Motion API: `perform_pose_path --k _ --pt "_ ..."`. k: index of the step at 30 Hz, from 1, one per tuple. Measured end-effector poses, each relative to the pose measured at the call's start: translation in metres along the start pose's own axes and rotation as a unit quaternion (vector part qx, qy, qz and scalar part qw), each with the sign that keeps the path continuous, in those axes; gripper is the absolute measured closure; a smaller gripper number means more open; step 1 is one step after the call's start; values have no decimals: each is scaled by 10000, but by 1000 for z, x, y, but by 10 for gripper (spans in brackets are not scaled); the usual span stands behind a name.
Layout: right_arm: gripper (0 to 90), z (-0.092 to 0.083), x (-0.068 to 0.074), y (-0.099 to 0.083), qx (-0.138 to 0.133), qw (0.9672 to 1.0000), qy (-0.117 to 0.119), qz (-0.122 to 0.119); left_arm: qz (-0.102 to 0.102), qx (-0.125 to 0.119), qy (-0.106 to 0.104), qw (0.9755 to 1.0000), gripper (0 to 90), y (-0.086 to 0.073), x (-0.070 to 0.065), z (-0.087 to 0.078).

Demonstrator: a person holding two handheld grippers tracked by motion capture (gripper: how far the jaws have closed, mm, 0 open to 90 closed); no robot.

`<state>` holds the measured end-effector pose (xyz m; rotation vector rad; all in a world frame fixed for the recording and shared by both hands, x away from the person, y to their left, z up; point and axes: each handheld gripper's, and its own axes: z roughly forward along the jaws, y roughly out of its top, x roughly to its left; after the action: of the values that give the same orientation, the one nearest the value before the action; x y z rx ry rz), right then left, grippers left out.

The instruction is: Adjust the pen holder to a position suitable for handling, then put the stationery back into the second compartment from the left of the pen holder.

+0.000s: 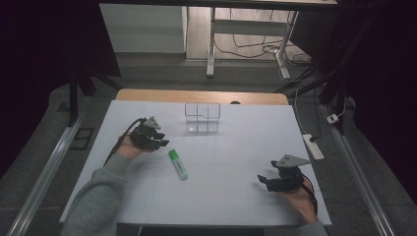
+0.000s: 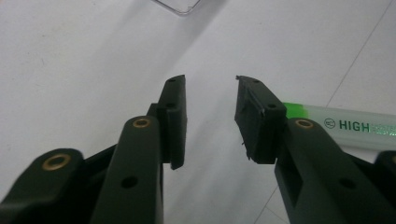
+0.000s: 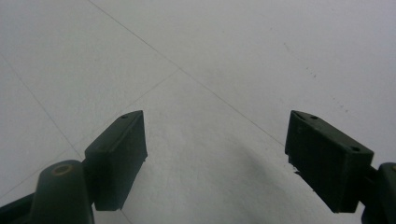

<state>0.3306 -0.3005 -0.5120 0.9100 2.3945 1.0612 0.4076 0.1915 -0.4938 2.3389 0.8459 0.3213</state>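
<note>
A green highlighter (image 1: 178,164) lies flat on the white table (image 1: 231,196), a little left of centre. In the left gripper view the highlighter (image 2: 345,126) shows behind the right-hand jaw, outside the gap. My left gripper (image 1: 161,143) hovers just up and left of it, open, with nothing between its jaws (image 2: 210,112). My right gripper (image 1: 263,180) rests low near the front right of the table, open wide over bare surface (image 3: 215,154). A clear plastic organiser (image 1: 202,118) with compartments stands at the back centre.
The organiser's corner (image 2: 180,5) shows at the top of the left gripper view. A power strip (image 1: 313,146) and cables lie on the floor right of the table. A wooden edge (image 1: 201,96) borders the far side.
</note>
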Motion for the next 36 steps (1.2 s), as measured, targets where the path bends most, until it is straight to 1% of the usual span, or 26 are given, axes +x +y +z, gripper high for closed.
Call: perform_pose_path --k 1,3,4,8,9,11,14,18,24,32,35,36 --pt "199 0 0 0 0 10000 0 0 5 4 -8 10000 636 0 0 0" --pt "199 0 0 0 14 10000 -5 -12 10 -1 -27 10000 679 0 1 0" --pt "199 0 0 0 14 10000 -5 -12 6 -4 -36 10000 679 1 2 1" --pt "200 1 0 0 21 10000 -18 -45 47 28 -51 10000 826 1 4 5" --pt "200 1 0 0 21 10000 -18 -45 53 39 -81 9999 826 1 5 6" --pt "200 1 1 0 4 10000 -15 -26 73 45 -163 9998 887 2 7 9" --pt "200 1 1 1 9 10000 -21 -15 87 137 -268 9995 890 1 9 14" --pt "200 2 1 1 52 10000 -31 -52 50 154 -298 9994 890 1 12 20" --pt "200 2 1 1 40 10000 -27 -34 18 193 -349 9992 890 0 13 29" --pt "200 1 1 1 49 10000 -37 -21 82 388 -483 9980 890 -1 7 34" --pt "201 1 1 1 32 10000 -35 -19 116 509 -491 9974 889 -2 3 37" --pt "201 1 1 1 32 10000 -35 -19 116 509 -491 9974 889 -2 3 37"
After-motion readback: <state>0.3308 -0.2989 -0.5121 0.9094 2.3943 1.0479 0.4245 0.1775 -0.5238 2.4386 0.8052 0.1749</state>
